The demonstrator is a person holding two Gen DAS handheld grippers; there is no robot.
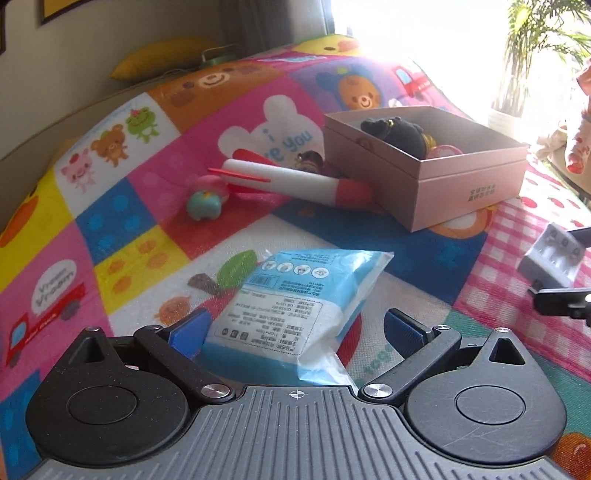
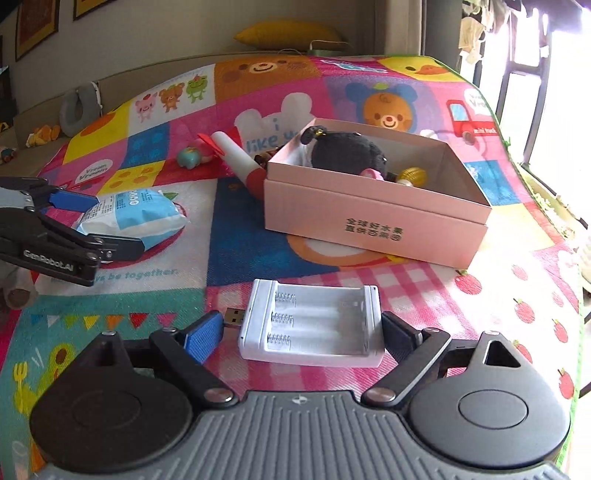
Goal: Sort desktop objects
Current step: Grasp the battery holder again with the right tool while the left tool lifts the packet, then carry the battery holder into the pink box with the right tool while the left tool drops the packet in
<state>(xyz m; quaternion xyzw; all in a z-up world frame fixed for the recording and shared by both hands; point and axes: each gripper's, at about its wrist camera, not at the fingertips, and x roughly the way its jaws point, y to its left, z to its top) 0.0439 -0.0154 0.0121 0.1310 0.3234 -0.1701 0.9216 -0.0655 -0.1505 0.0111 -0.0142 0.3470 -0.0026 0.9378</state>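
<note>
A blue and white tissue pack (image 1: 295, 302) lies on the colourful play mat between the open jaws of my left gripper (image 1: 295, 332); it also shows in the right wrist view (image 2: 136, 216). A white USB battery charger (image 2: 314, 325) lies between the open jaws of my right gripper (image 2: 303, 332); the left wrist view shows it at the right edge (image 1: 554, 258). A pink cardboard box (image 2: 373, 218) behind holds a black plush toy (image 2: 347, 151) and small items. The box also shows in the left wrist view (image 1: 461, 192).
A white and red foam rocket (image 1: 295, 181) and a teal and pink round toy (image 1: 205, 203) lie on the mat left of the box. A yellow cushion (image 2: 288, 33) sits beyond the mat's far edge. A window and a plant (image 1: 535, 55) are at the right.
</note>
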